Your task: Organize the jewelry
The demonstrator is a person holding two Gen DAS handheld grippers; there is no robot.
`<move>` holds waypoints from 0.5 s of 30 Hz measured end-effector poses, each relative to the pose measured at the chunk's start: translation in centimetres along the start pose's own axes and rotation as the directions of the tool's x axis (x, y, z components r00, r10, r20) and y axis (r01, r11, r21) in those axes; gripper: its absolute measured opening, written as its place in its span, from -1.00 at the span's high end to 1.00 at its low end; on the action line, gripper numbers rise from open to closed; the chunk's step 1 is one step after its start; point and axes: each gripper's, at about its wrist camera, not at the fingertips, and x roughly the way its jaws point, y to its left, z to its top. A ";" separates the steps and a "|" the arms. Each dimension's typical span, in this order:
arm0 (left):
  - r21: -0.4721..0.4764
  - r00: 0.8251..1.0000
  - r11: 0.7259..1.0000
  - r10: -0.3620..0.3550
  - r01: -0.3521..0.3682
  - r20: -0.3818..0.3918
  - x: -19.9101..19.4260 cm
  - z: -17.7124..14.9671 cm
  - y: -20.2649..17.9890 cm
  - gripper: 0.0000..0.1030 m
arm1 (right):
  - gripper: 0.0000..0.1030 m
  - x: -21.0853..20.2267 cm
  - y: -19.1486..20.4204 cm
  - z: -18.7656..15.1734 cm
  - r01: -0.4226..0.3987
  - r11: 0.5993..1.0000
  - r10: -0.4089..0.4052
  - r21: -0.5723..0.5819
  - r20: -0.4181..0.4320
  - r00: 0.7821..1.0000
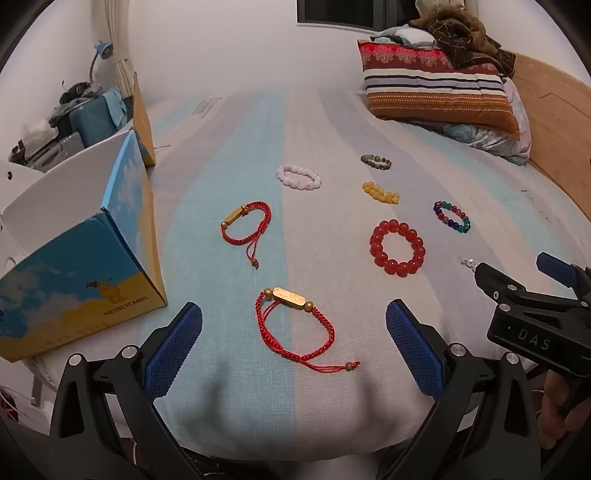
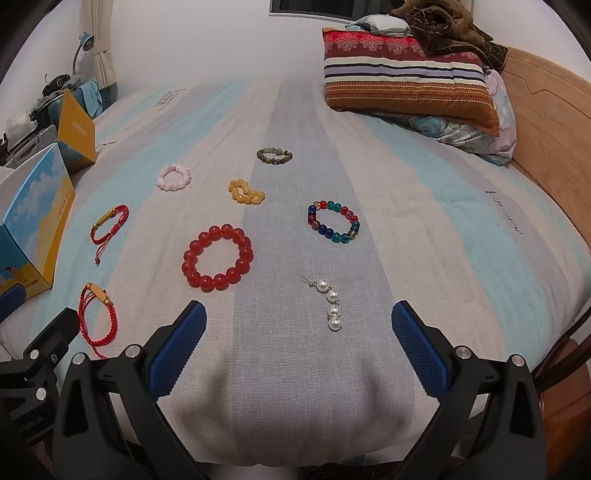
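A bed [image 2: 369, 177] spread with a sheet striped pale blue, grey and cream fills the room. At its head, a wooden headboard [image 2: 546, 122] curves along the right, with a striped red and orange pillow [image 2: 402, 81] just beside it and brown clothing [image 2: 443, 26] heaped on top. Behind the pillow a white wall [image 2: 192, 40] carries a dark window [image 2: 314, 6]. Far left of the pillow hang a cream curtain [image 1: 120, 55] and a blue desk lamp [image 1: 101, 50].

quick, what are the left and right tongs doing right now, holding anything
Left tongs: open, empty, above the near red cord bracelet.
Right tongs: open, empty, near the pearl string.
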 end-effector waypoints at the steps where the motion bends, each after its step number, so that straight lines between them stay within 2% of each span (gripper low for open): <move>1: 0.001 1.000 1.000 0.001 -0.001 0.000 0.0 0.0 0.0 -0.89 | -0.87 0.0 0.0 0.0 0.000 1.000 0.000 0.001 -0.002 1.000; 15: -0.001 1.000 1.000 -0.004 0.004 0.001 0.0 -0.3 0.6 -0.89 | -0.87 0.1 -0.1 -0.1 0.002 1.000 -0.002 -0.003 -0.002 1.000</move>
